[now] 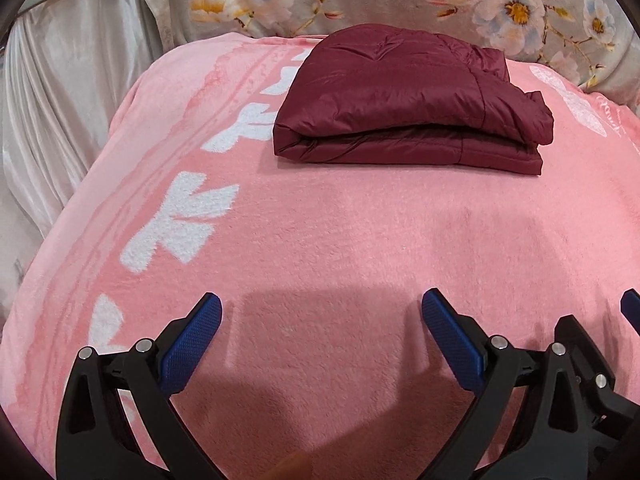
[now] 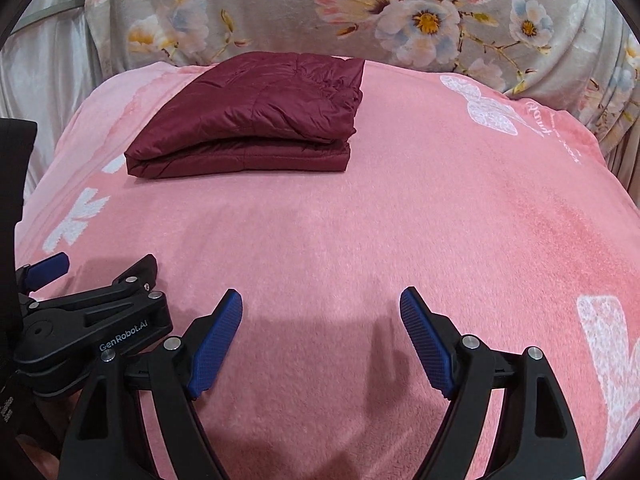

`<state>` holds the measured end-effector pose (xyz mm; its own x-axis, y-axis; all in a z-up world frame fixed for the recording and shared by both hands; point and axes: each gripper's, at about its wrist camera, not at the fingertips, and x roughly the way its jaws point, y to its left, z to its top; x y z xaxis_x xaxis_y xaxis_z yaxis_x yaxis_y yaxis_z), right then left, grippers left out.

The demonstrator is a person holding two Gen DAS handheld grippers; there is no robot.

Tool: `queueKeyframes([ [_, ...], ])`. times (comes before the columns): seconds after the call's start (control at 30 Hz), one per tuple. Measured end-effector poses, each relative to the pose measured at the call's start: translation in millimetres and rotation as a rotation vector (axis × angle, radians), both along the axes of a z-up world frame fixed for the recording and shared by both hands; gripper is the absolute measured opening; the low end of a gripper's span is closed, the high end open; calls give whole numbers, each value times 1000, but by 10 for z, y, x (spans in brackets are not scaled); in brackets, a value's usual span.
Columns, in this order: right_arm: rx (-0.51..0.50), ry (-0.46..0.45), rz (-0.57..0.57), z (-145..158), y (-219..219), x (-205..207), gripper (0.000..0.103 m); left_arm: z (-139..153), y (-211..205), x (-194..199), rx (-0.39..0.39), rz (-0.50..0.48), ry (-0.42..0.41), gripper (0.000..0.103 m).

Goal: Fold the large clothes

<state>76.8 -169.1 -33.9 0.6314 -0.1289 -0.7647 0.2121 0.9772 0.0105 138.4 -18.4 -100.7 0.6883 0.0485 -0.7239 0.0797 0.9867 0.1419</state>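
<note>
A dark red puffer jacket (image 1: 408,100) lies folded into a thick rectangle on the far part of a pink blanket (image 1: 320,240). In the right wrist view the same jacket (image 2: 256,120) sits at upper left. My left gripper (image 1: 322,304) stands open over bare blanket near the front, well short of the jacket, with nothing between its blue pads. My right gripper (image 2: 321,300) is open too, also empty, close beside the left one. Part of the right gripper shows at the lower right edge of the left wrist view, and the left gripper's body (image 2: 92,320) at lower left of the right view.
The pink blanket (image 2: 400,220) with white flower prints covers a raised soft surface. Behind it lies a grey floral fabric (image 2: 400,12). A pale satin curtain (image 1: 60,100) hangs at the left, past the blanket's edge.
</note>
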Motion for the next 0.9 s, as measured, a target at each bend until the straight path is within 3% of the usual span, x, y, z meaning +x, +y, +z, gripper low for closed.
queueKeyframes([
  [0.9, -19, -2, -15, -13, 4, 4, 79, -11, -34, -24, 39, 12, -21, 98],
])
